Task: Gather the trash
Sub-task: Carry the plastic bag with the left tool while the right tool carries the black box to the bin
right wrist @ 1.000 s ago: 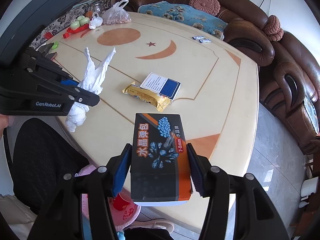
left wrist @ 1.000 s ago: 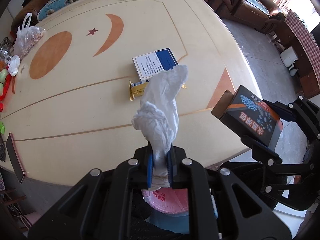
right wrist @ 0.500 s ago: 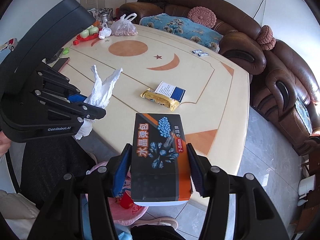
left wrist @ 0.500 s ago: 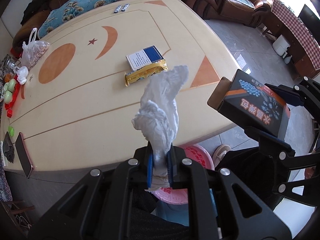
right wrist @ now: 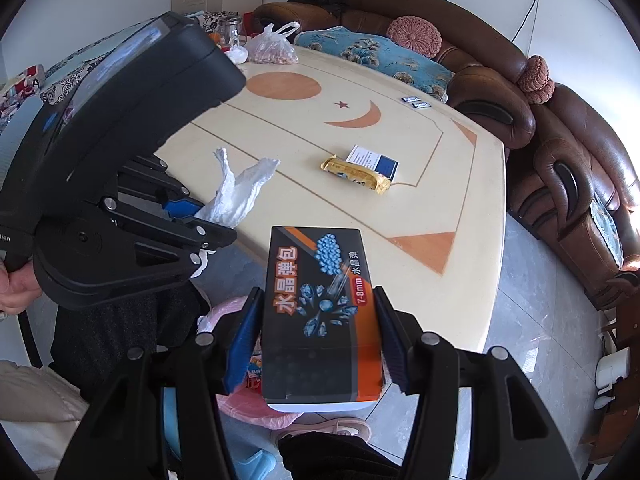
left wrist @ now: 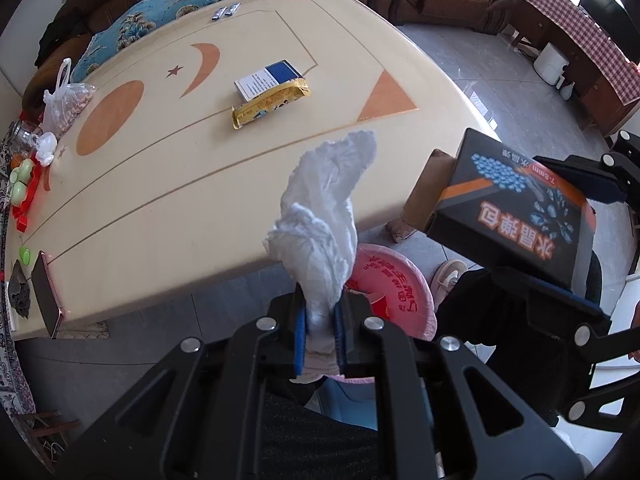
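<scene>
Since the earlier frames both claws have drawn back from over the table toward its near edge, and the pink bin now shows far more fully below them.

Left wrist view: the left claw (left wrist: pixel 320 334) is clamped narrow on a crumpled white tissue (left wrist: pixel 320 232), which hangs just past the table (left wrist: pixel 160 208) edge, above the pink bin (left wrist: pixel 394 292). To the right of the bin, the right claw carries the black box (left wrist: pixel 516 216).

Right wrist view: the right claw (right wrist: pixel 320 336) grips the black box (right wrist: pixel 320 312) by its sides, with the pink bin (right wrist: pixel 240 404) partly visible beneath. A yellow wrapper (right wrist: pixel 356 174) and a blue-and-white card (right wrist: pixel 374 162) lie on the table (right wrist: pixel 440 200), well apart from the bin.

Both loads look nearly placed for dropping; the wrapper probably remains to collect.
</scene>
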Motion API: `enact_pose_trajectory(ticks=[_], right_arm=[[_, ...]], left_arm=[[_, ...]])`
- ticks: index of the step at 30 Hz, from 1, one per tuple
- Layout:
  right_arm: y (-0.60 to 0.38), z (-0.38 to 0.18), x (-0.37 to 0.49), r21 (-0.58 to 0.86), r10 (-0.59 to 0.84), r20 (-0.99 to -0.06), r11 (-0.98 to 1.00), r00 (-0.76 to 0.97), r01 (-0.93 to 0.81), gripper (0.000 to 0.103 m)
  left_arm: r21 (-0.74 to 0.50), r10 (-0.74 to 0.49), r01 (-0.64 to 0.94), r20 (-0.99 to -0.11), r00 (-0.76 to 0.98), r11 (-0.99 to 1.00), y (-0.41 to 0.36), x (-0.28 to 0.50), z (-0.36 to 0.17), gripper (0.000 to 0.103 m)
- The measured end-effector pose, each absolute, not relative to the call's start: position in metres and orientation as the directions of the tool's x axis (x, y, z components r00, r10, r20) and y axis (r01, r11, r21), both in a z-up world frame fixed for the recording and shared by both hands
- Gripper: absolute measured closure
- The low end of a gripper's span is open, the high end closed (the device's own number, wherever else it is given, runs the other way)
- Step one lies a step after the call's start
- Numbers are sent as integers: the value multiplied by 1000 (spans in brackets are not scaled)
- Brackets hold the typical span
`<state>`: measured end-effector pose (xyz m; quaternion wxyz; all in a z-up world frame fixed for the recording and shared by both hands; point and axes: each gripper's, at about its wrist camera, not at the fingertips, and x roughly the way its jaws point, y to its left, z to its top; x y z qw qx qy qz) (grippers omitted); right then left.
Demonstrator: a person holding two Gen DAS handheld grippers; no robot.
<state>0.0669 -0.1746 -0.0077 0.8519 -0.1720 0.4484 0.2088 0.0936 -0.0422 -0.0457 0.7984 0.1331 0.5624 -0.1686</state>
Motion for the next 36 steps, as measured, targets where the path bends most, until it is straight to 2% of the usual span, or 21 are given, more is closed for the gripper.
enact_pose_trajectory(ticks=[20,36], right_arm=[[-166,-44,32,-73,200,-871,851,449,-520,50],[-174,-109,35,-13,197,-911,864,362,-503,50]], left_arm=[[27,-126,484,-952,279,874,-53,59,-80,91],[-9,-113,495,-977,181,869,-61,64,-145,91]])
